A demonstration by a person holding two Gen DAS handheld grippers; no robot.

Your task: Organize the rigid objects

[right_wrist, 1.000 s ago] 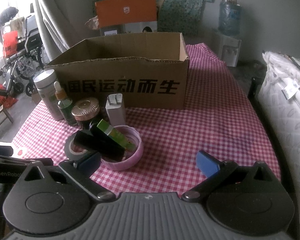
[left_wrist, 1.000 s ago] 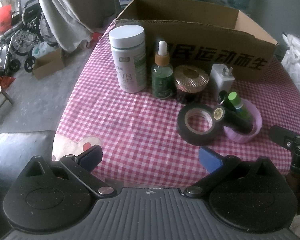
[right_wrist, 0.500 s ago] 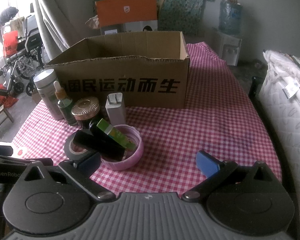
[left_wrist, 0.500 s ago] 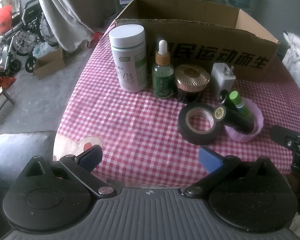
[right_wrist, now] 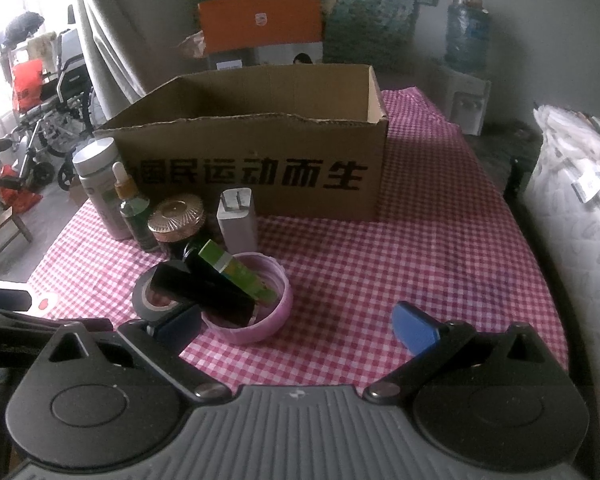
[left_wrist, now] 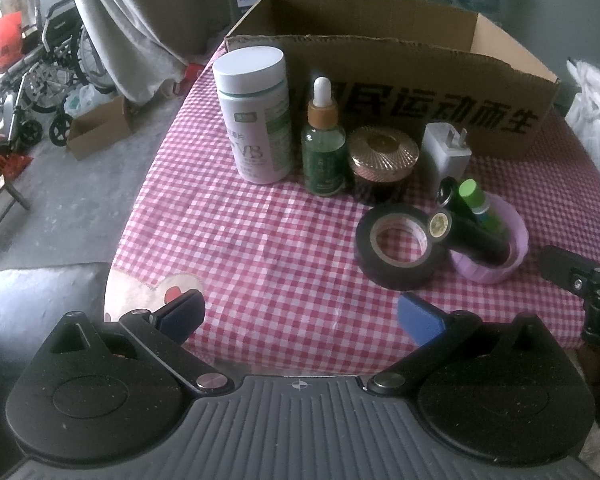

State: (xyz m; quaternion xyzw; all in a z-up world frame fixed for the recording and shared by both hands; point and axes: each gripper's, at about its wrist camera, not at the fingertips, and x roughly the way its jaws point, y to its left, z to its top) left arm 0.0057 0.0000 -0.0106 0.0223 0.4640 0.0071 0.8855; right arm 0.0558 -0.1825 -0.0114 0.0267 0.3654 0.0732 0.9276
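Observation:
On the red checked tablecloth stand a white pill bottle, a green dropper bottle, a gold-lidded jar and a white charger plug, all in front of an open cardboard box. A black tape roll lies beside a pink bowl that holds a black tube and a green tube. My left gripper hovers open at the table's near edge, short of the tape. My right gripper is open too, just before the pink bowl.
A wheelchair and a small carton stand on the floor to the left. A white mattress lies along the table's right side. An orange box sits behind the cardboard box.
Both grippers have crept slightly forward toward the objects. Nothing on the table has moved.

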